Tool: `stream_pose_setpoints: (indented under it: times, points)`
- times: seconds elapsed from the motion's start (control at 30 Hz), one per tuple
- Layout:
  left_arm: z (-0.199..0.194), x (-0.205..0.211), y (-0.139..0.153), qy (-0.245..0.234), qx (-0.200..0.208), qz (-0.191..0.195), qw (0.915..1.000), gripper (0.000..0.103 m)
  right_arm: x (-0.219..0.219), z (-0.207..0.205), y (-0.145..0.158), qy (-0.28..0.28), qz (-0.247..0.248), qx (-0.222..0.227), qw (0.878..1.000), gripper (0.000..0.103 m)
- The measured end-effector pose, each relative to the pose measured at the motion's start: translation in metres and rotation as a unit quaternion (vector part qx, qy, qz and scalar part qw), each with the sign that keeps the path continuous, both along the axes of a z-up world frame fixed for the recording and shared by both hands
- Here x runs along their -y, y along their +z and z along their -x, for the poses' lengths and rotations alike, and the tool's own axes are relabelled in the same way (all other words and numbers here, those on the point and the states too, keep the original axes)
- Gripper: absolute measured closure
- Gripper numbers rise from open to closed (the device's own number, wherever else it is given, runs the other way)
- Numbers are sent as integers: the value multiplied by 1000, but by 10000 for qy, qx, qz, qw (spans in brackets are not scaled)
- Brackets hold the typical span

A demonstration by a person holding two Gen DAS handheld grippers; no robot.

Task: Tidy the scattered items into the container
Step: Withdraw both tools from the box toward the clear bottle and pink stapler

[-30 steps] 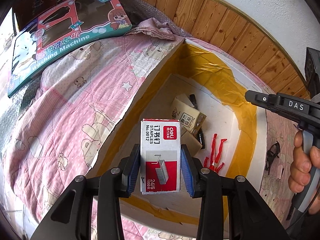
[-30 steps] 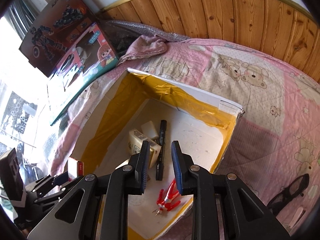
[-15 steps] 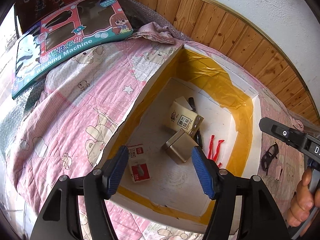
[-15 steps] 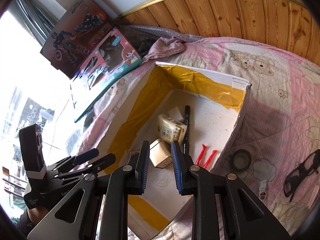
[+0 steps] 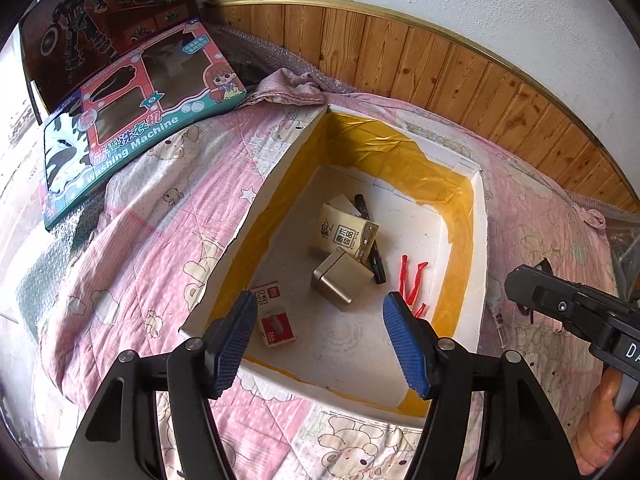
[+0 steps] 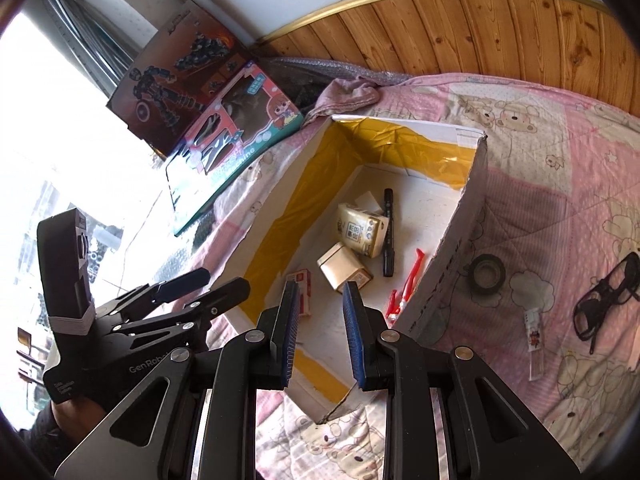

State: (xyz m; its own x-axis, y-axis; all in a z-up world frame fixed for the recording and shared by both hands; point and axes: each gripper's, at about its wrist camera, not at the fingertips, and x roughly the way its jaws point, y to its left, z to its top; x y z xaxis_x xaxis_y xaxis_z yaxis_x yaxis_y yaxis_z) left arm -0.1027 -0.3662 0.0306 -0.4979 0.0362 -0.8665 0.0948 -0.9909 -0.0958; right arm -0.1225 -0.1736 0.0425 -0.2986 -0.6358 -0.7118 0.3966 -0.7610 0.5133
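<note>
White container (image 5: 482, 216) with yellow-taped inner walls, open on the pink quilt (image 5: 132, 240). Inside: staples box (image 5: 274, 316) by the near-left wall, metal tin (image 5: 342, 280), tissue pack (image 5: 348, 234), black marker (image 5: 370, 240), red clips (image 5: 412, 280). Outside, right of the container: tape roll (image 6: 486, 274), sunglasses (image 6: 604, 300), small sachet (image 6: 534, 330), not yet tidied. Left gripper (image 5: 322, 346) above the near rim, jaws wide apart, empty. Right gripper (image 6: 320, 330) jaws slightly apart, nothing between. Risks: thin sachet slipping from the pads; sunglasses snagging the quilt; right wall bumped while reaching over. Hidden: the tissue pack covers a white item; the container's near-right corner sits behind a finger.
</note>
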Motion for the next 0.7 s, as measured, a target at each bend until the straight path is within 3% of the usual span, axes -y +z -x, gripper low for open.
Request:
stream_pose_setpoints:
  times: [0.7]
  points:
    - [-25,-84,22,-859,-105,-31,9962,37,-92,-68,-14,-770,498,326,9953,78]
